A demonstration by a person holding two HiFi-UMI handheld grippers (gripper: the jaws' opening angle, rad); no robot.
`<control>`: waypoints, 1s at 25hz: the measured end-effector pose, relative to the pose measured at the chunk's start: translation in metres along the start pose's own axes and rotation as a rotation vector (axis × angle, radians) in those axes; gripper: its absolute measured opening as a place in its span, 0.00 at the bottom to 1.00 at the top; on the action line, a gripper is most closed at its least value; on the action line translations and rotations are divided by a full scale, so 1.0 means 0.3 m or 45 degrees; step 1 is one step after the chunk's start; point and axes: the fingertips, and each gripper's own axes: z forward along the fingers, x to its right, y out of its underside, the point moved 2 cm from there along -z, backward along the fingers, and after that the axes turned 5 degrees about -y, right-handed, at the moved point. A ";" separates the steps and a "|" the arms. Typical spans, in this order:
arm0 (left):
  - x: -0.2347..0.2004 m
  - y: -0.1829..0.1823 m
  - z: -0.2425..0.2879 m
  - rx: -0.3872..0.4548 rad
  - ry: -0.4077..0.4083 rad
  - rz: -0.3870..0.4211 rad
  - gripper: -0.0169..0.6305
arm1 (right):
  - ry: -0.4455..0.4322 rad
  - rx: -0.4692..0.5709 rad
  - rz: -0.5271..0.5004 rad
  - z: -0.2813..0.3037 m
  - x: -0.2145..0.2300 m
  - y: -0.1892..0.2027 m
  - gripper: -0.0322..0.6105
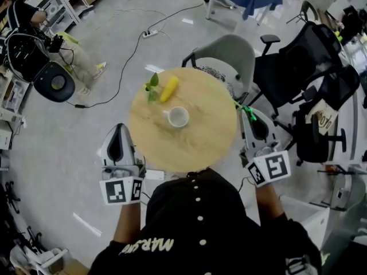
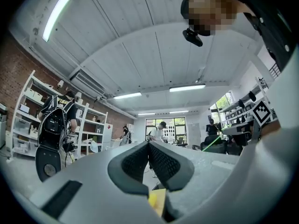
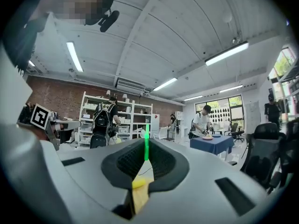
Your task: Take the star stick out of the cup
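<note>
While right tool (image 1: 250, 119) grips the star stick (image 3: 146, 143), left tool (image 1: 118, 129) sits closed, empty, near cup (image 1: 178, 117) and banana (image 1: 169, 89).

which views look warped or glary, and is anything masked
Head view: fisheye bowing toward the edges, even light, round table sharp. Left gripper view: dark round vignette, ceiling light strip blown out, mosaic patch top right. Right gripper view: same vignette, mosaic top left, star stick crisp.

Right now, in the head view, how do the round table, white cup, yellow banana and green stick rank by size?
Largest: round table, by far.
Next: white cup and yellow banana, about alike, so unranked.
Smallest: green stick, a thin sliver.
</note>
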 end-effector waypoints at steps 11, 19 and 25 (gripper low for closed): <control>0.007 -0.074 -0.032 0.041 0.042 0.024 0.02 | 0.163 0.118 -0.015 -0.138 0.052 -0.078 0.08; -0.005 -0.081 -0.050 0.072 0.036 0.050 0.02 | 0.209 0.146 -0.015 -0.163 0.063 -0.080 0.08; -0.022 -0.089 -0.062 0.081 0.019 0.055 0.02 | 0.211 0.120 -0.002 -0.152 0.060 -0.059 0.08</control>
